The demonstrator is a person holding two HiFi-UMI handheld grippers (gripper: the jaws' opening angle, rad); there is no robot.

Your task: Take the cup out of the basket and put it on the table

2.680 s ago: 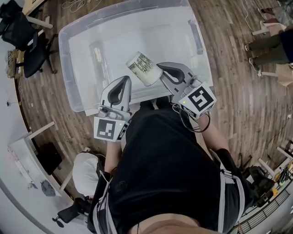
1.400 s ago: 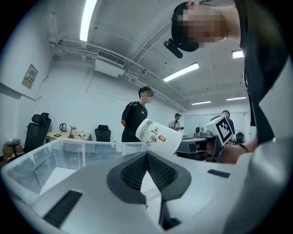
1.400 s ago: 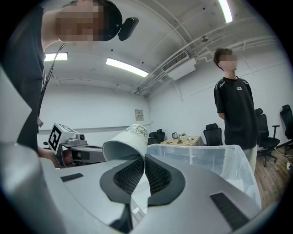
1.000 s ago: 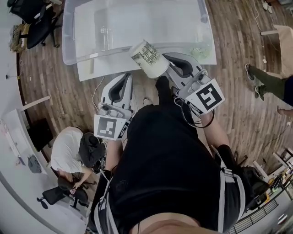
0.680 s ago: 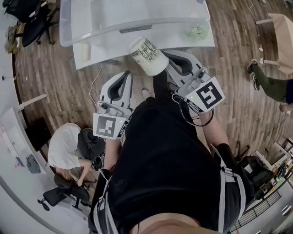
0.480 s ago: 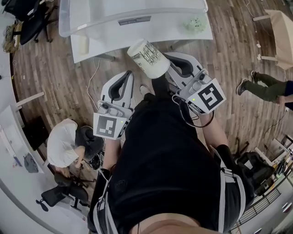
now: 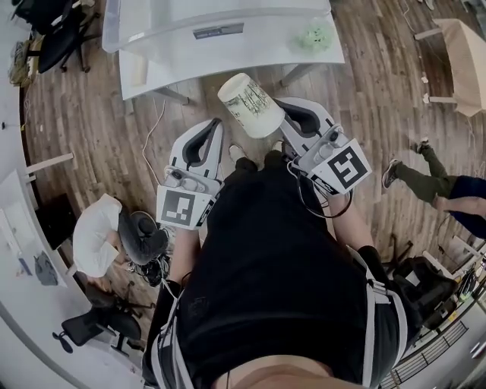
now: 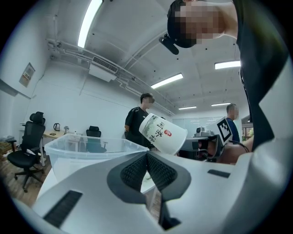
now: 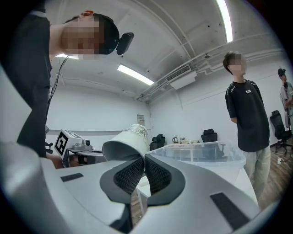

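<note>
The white table [image 7: 250, 61] carries the clear basket [image 7: 266, 15] along its far edge. The left gripper [image 8: 146, 165] is clenched on nothing. The right gripper [image 9: 144, 168] pinches the rim of the tilted cup [image 7: 250, 105], held in the air just off the table's near edge.

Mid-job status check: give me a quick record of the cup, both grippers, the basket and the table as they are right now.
cup: paper cup, tilted, out of the basket, held in the air
right gripper: right gripper shut on the cup's rim, mouth toward the jaws
left gripper: left gripper jaws together, nothing between them
basket: clear basket, standing on the table
table: white table, ahead of the cup; cup appears to hang over the wooden floor, short of its edge
step left: set cup on table
</note>
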